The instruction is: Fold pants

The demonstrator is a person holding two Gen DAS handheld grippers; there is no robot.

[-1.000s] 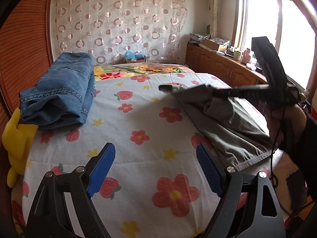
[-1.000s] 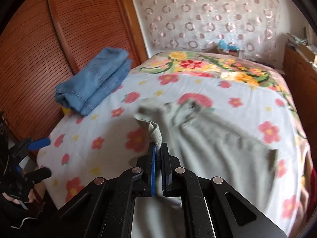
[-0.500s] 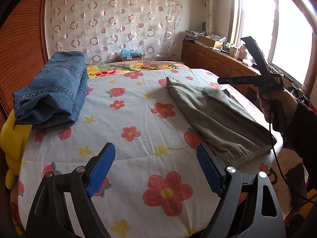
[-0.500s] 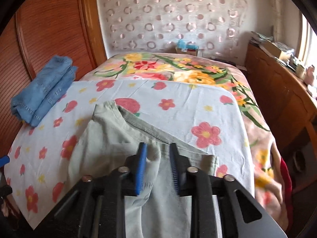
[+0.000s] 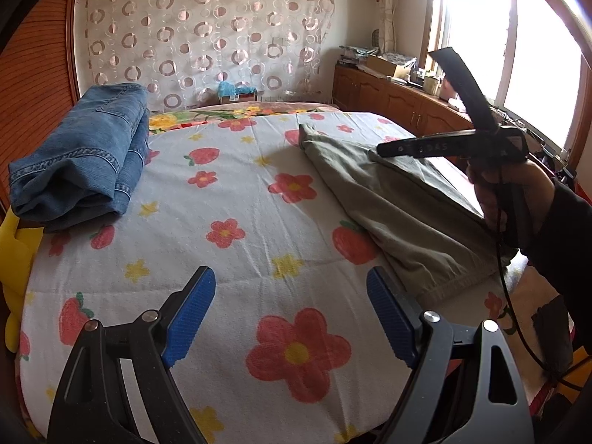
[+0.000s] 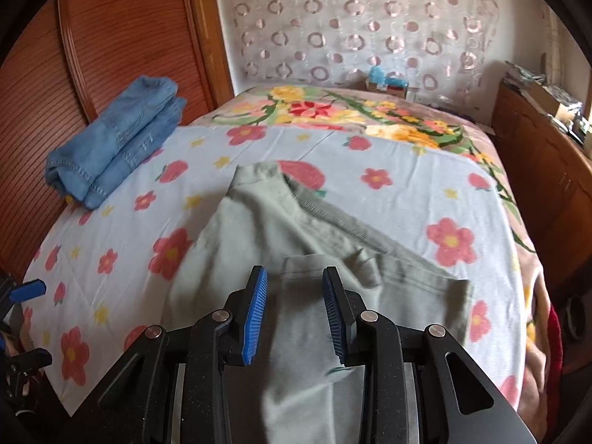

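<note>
The right gripper (image 6: 294, 310), clamped on the olive pants (image 6: 266, 236) a second earlier, had let go and hung over them with jaws parted. The left gripper (image 5: 290, 310) stayed wide open, holding nothing. The pants lay flat on a flowered bedspread (image 5: 222, 199), well apart from folded jeans (image 5: 81, 155) beside a wooden wardrobe (image 6: 92, 37).

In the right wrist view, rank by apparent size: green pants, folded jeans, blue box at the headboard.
1. Green pants, largest, though nearest the camera.
2. Folded jeans.
3. Blue box, smallest, though farthest away.
</note>
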